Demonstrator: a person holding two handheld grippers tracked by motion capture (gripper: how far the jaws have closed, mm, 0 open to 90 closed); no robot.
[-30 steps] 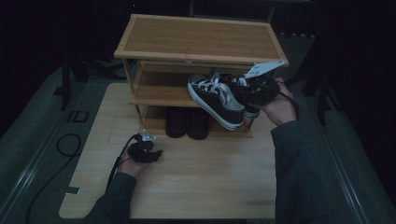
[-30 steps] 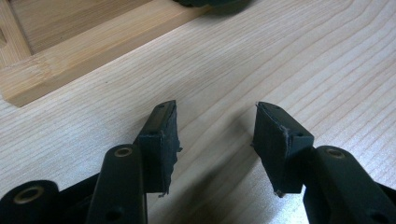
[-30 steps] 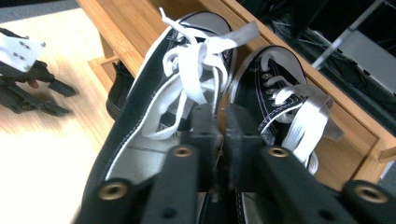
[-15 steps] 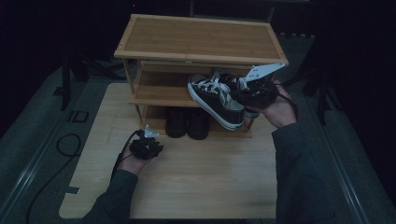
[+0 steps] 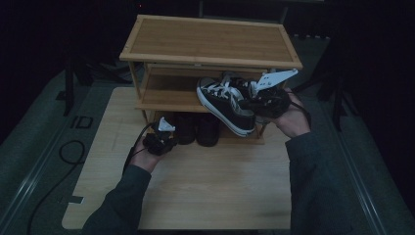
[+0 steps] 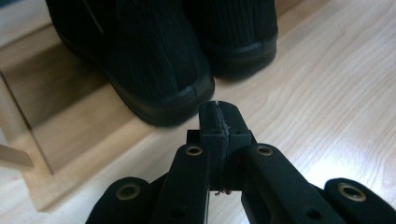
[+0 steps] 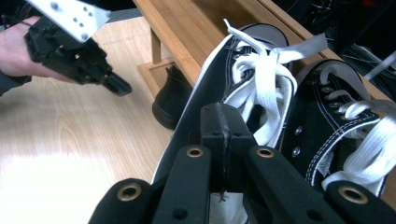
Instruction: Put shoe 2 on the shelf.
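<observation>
The left gripper [image 5: 164, 135] sat at about 8 o'clock on the table [image 5: 210, 191], its jaws just squeezed shut on nothing, pointing at the 2 black boots [image 5: 195, 128] under the shoe rack [image 5: 210, 46]. At 3 o'clock, the right gripper [image 5: 254, 100] was pinched on a black sneaker [image 5: 222, 103], tilted by the middle shelf, where another sneaker [image 7: 334, 116] lay. The job looked about half done.

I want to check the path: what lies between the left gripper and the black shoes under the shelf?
Bare wooden board. In the left gripper view, the left gripper sits just short of the black shoes.
</observation>
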